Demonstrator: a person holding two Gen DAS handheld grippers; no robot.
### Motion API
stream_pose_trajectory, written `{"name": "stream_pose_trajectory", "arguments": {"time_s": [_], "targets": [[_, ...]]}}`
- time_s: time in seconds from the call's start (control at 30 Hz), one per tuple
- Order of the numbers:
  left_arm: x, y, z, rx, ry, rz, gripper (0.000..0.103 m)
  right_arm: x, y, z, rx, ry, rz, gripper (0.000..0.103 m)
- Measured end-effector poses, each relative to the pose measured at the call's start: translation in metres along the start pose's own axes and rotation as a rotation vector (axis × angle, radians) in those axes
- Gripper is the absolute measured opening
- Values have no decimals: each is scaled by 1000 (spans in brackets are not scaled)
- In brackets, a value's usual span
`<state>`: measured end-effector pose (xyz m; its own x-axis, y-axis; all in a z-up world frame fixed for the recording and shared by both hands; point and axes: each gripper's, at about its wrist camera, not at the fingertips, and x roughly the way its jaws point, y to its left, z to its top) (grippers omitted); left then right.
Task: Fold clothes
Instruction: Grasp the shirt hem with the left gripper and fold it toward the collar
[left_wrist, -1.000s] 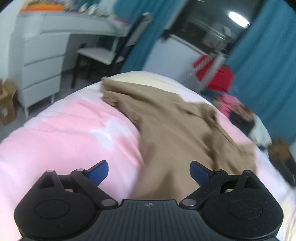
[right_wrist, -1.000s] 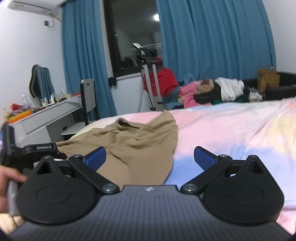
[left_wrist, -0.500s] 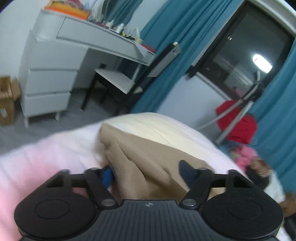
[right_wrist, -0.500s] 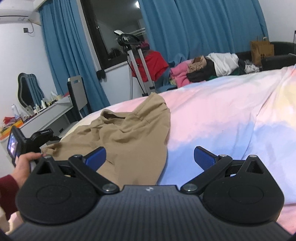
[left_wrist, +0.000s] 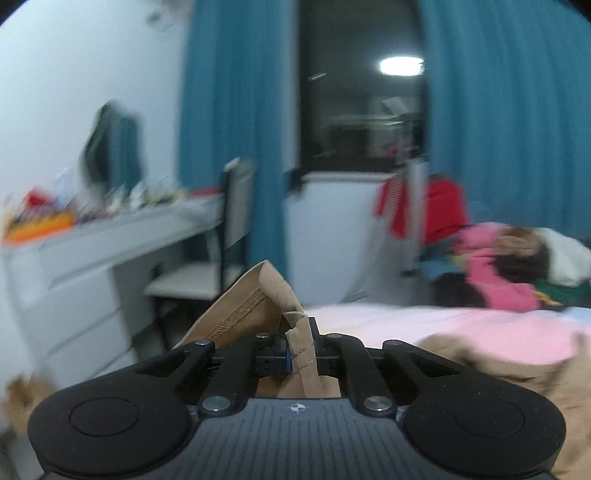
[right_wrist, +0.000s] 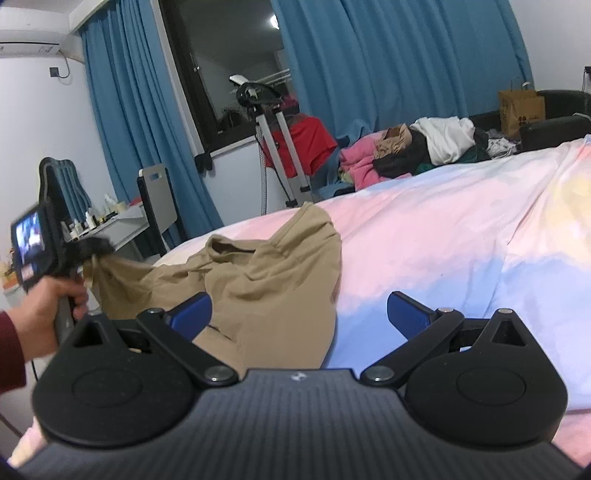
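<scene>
A tan garment (right_wrist: 266, 280) lies crumpled on the pink and blue bedspread (right_wrist: 461, 240). My left gripper (left_wrist: 301, 360) is shut on a hemmed edge of the tan garment (left_wrist: 255, 306), which stands up between its closed fingers. In the right wrist view the left gripper (right_wrist: 88, 251) is held by a hand and lifts one corner of the cloth off the bed's left side. My right gripper (right_wrist: 299, 314) is open just above the near part of the garment, its blue pads (right_wrist: 192, 314) holding nothing.
A white desk (left_wrist: 110, 236) with bottles and a grey chair (right_wrist: 159, 203) stand left of the bed. A steamer stand (right_wrist: 273, 140) with a red garment and a pile of clothes (right_wrist: 417, 147) sit by the blue curtains. A paper bag (right_wrist: 521, 107) is far right.
My left gripper went from open above the cloth to shut on its edge and has raised it. The right gripper stayed open and shifted little.
</scene>
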<state>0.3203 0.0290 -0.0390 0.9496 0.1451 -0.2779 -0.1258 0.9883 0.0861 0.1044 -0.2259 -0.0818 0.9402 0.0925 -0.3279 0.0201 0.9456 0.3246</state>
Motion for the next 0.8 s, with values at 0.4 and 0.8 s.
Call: {"name": "stream_pose_trajectory", "arguments": {"time_s": [0.4,0.8], "targets": [[6,-212,-32,236,111,-273,7,-6,-30,7,66,-27,-51,103],[-26,-135,-55,149,250,-297,84,2,-38,2,79,-12,2,103]]}}
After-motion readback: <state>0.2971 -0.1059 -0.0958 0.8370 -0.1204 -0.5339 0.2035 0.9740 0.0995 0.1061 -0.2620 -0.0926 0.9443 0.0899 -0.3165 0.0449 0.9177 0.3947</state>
